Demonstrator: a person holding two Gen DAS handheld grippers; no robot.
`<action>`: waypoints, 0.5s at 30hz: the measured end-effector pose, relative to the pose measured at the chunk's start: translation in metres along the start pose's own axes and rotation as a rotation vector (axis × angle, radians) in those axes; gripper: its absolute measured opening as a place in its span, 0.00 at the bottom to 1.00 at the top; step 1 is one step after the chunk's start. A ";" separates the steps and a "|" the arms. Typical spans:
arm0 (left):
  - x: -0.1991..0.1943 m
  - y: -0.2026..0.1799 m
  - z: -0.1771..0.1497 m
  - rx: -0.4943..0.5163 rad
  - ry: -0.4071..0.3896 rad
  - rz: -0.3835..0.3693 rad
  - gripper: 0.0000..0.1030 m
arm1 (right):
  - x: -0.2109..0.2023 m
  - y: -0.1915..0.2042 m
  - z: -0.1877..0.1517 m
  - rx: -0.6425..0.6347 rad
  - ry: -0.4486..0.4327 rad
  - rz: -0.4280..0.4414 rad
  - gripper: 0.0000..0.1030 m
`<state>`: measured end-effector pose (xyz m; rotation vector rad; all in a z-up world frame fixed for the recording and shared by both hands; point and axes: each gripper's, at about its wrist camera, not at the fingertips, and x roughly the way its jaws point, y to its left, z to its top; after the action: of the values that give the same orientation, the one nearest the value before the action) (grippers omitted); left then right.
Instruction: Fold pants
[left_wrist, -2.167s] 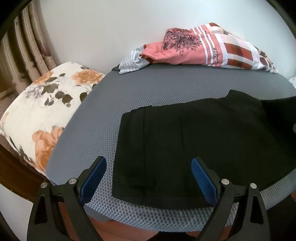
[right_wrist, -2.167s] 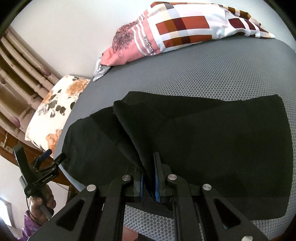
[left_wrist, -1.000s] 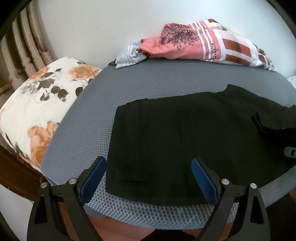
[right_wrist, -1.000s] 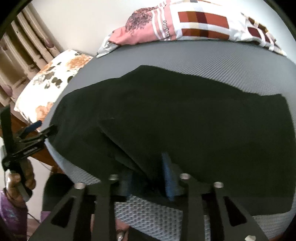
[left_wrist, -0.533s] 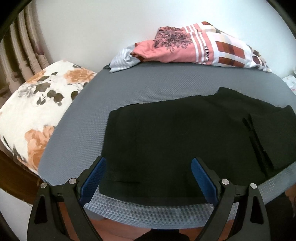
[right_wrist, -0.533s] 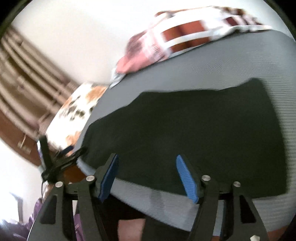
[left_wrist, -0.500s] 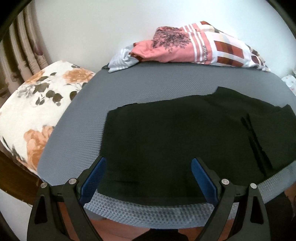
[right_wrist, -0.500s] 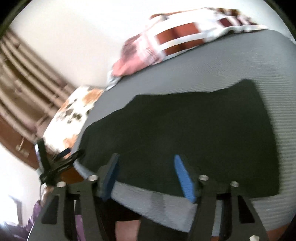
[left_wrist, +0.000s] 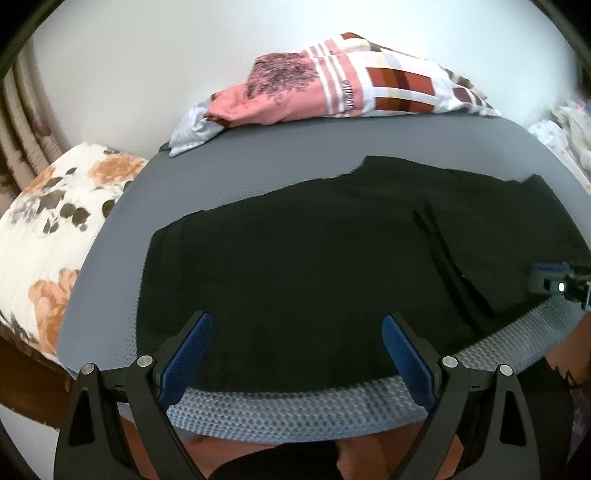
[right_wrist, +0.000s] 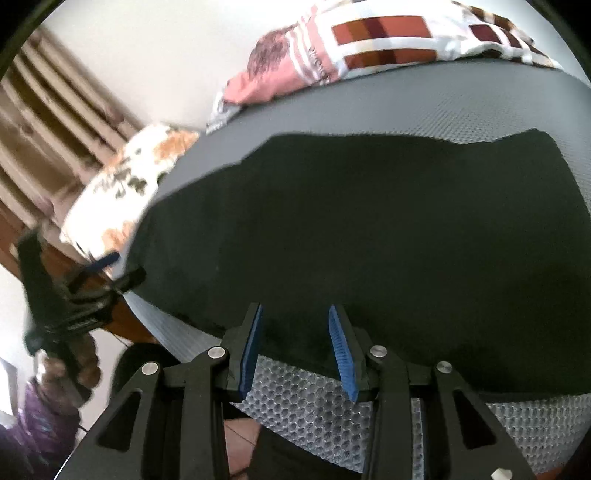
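- Left gripper (left_wrist: 297, 350): jaws spread wide, nothing between the blue pads. It sits at the near edge of the grey mat, over the near hem of the pants.
- Right gripper (right_wrist: 295, 347): jaws parted with a narrower gap and nothing held. The fingertips stand at the near edge of the pants; whether they touch the cloth cannot be told.
- Pants (left_wrist: 332, 266): black, matte fabric, laid flat across the grey mat (left_wrist: 229, 184) and covering most of its near half. The far edge is uneven, with a stepped outline. In the left wrist view, a lengthwise crease and an overlapping layer of cloth show toward the right end. The near edge lies close to the mat's front rim.
- Grey mat: honeycomb-textured surface, visible around the pants on all sides.
- Patterned cloth (left_wrist: 332, 92): pink, white and brick-red, bunched at the far edge of the mat, well apart from the pants.
- Floral cushion (left_wrist: 48, 229): white with orange flowers, beside the mat's left edge.
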<state>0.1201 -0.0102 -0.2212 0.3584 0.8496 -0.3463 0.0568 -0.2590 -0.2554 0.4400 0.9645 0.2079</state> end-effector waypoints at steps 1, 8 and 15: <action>-0.001 -0.003 0.000 0.007 -0.002 0.000 0.90 | -0.003 0.001 0.001 -0.002 -0.005 0.013 0.35; -0.010 -0.006 0.001 0.003 -0.012 -0.011 0.90 | -0.046 -0.055 0.039 0.106 -0.151 0.043 0.35; -0.004 -0.008 -0.005 -0.005 0.014 -0.003 0.90 | -0.049 -0.159 0.060 0.359 -0.145 0.041 0.31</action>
<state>0.1114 -0.0143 -0.2225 0.3552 0.8650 -0.3448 0.0751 -0.4352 -0.2610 0.7942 0.8512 0.0372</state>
